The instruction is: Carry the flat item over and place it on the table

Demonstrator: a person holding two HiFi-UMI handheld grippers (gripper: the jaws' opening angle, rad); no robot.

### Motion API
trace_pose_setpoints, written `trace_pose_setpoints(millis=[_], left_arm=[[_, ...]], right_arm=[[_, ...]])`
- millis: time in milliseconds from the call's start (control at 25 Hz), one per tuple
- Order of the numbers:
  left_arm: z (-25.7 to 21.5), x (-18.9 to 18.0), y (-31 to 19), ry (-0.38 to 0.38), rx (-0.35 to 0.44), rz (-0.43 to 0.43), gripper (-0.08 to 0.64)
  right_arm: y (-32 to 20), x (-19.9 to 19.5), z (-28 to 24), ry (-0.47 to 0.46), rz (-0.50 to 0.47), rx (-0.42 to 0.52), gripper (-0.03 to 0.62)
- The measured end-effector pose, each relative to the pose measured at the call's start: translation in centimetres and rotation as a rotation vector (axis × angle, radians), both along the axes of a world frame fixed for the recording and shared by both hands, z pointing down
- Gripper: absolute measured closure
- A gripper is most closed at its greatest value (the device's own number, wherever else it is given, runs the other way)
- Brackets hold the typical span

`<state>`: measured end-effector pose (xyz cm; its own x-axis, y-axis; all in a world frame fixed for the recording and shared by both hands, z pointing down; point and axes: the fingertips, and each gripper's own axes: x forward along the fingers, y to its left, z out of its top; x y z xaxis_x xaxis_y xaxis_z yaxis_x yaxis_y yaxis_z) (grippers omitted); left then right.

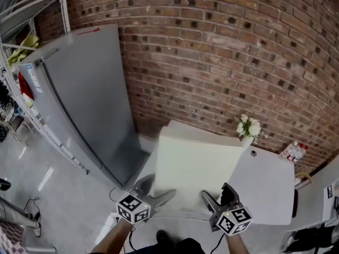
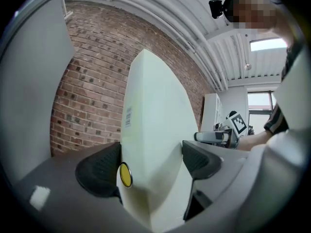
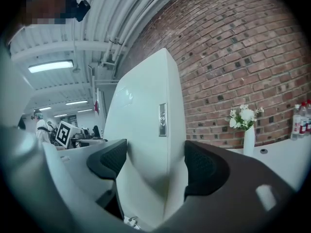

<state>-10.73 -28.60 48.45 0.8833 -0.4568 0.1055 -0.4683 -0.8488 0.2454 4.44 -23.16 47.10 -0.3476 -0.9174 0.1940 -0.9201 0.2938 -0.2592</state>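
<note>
**Head view, left to right.** A tall grey cabinet [image 1: 79,99] stands at the far left against the brick wall [image 1: 222,46]. The left gripper [image 1: 159,190] is clamped on the near edge of the flat cream panel [image 1: 196,160]. This panel is held in the air between the cabinet and the white worktop [image 1: 265,187]. The right gripper [image 1: 217,194] is clamped on the same edge, further right. A vase of white flowers [image 1: 248,131] stands at the worktop's back corner, just beside the panel's far right corner.

**Left gripper view.** Both pads are pressed against the panel's faces, and a round yellow sticker [image 2: 125,174] is seen on the panel by the left pad.

**Right gripper view.** The panel is pinched in the same way, and a small label [image 3: 162,120] is visible on its narrow side.

**Step in hand.** The carrying step is judged to be under way, since the panel is gripped at two points and not yet set down.

**Next move.** The panel would need to be swung right over the bare part of the worktop, kept clear of the vase and lowered level. Both grippers would then be opened together so that neither end drops first.
</note>
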Motion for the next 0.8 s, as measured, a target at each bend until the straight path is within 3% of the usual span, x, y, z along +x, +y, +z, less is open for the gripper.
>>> trace_pose_setpoints(millis=[320,800], left_arm=[[2.8,5.4,-1.9,-0.006,-0.041,0.129,0.158],[4.5,13.3,-6.0,-0.046,-0.030,0.246,0.158]], right_arm=[[0.1,4.6,2.7,-0.018,0.134,-0.037,0.229],[-2.6,11.5,4.9,-0.034,0.235,-0.085,0.229]])
